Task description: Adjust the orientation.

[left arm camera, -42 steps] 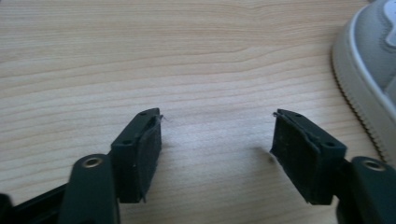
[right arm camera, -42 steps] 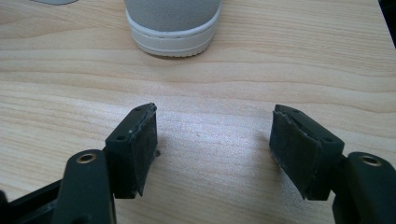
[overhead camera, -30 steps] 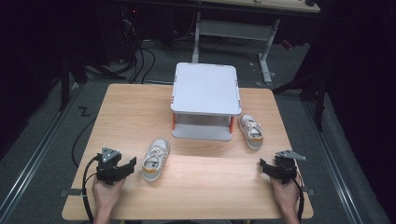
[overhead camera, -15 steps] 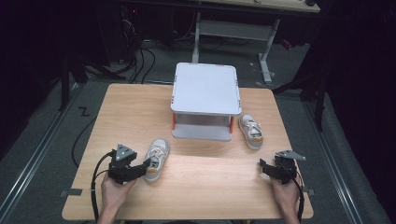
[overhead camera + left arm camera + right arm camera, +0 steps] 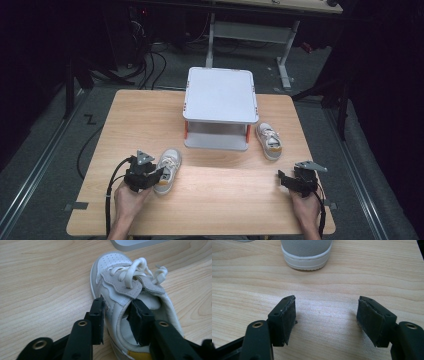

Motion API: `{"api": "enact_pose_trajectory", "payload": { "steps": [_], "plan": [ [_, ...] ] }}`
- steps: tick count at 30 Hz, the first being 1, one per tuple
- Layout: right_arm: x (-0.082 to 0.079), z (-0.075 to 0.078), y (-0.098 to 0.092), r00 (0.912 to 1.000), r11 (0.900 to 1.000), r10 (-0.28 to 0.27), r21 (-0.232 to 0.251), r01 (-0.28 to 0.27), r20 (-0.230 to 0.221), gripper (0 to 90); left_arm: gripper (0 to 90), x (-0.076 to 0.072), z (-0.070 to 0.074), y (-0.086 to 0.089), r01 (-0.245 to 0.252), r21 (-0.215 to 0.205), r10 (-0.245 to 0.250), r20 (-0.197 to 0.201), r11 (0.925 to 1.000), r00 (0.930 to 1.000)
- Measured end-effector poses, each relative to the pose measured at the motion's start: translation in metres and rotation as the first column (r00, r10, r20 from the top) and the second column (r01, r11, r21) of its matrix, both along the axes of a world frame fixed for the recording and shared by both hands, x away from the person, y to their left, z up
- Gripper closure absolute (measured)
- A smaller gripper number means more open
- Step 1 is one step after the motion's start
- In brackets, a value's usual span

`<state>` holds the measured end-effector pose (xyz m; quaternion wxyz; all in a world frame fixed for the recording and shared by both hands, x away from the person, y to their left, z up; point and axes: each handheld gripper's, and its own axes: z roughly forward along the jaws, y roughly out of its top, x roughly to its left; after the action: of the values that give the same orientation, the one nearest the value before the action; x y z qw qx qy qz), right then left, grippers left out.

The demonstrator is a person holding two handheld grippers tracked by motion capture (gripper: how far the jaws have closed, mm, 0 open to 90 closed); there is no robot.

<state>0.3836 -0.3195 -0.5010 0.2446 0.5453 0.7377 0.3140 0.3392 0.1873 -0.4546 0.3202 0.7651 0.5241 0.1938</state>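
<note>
Left gripper [image 5: 159, 176] has just been closing, and its jaws now pinch one side wall of a white shoe [image 5: 167, 169] at seven o'clock on the table [image 5: 230, 200]. Right gripper [image 5: 285, 180], at five o'clock, rests with jaws spread, a second shoe [image 5: 269, 140] just beyond it.

- Shoes: two, one [image 5: 167, 170] at the left, one [image 5: 269, 141] at the right
- Two-tier stand [image 5: 220, 95]: one
- Table [image 5: 140, 115]: one
- Grippers: two, left [image 5: 159, 176], right [image 5: 281, 178]
</note>
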Motion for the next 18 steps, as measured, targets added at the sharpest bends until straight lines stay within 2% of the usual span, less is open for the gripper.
{"api": "enact_pose_trajectory", "payload": {
  "steps": [2,4,6,8,13,14,15,16,18],
  "plan": [
    [0.000,0.000,0.000,1.0000,1.000,0.003,-0.001,-0.003,0.000,31.5,72.5,-0.001,0.002,-0.005,-0.002,0.035,0.001,0.007,0.9994,1.0000],
    [0.000,0.000,0.000,1.0000,1.000,0.003,-0.001,-0.003,-0.001,31.5,76.5,-0.002,0.002,-0.006,-0.002,0.039,0.001,0.010,0.9993,1.0000],
    [0.000,0.000,0.000,1.0000,1.000,0.003,-0.001,-0.003,-0.001,31.5,78.3,-0.001,0.006,-0.010,-0.028,0.060,0.027,0.021,0.9978,0.9994],
    [0.000,0.000,0.000,1.0000,1.000,0.003,-0.001,-0.003,-0.001,31.5,80.8,-0.001,0.007,-0.011,-0.032,0.068,0.031,0.024,0.9972,0.9992],
    [0.000,0.000,0.000,1.0000,1.000,0.005,-0.001,-0.005,-0.001,31.3,84.1,0.001,0.011,-0.012,-0.047,0.063,0.046,0.024,0.9969,0.9987],
    [0.000,0.000,0.000,1.0000,1.000,0.004,-0.001,-0.004,-0.001,31.3,85.2,0.002,0.013,-0.012,-0.046,0.037,0.045,0.018,0.9983,0.9988],
    [0.000,0.000,0.000,1.0000,1.000,0.003,0.000,-0.003,-0.002,31.3,85.4,0.002,0.013,-0.012,-0.046,0.037,0.045,0.018,0.9983,0.9988],
    [0.000,0.000,0.000,1.0000,1.000,0.005,-0.001,-0.005,-0.001,31.3,85.5,0.002,0.015,-0.012,-0.040,0.020,0.040,0.015,0.9990,0.9991],
    [0.000,0.000,0.000,1.0000,1.000,0.005,-0.001,-0.005,-0.001,31.3,85.6,0.001,0.018,-0.017,-0.033,0.021,0.032,0.018,0.9992,0.9993]
  ]
}}
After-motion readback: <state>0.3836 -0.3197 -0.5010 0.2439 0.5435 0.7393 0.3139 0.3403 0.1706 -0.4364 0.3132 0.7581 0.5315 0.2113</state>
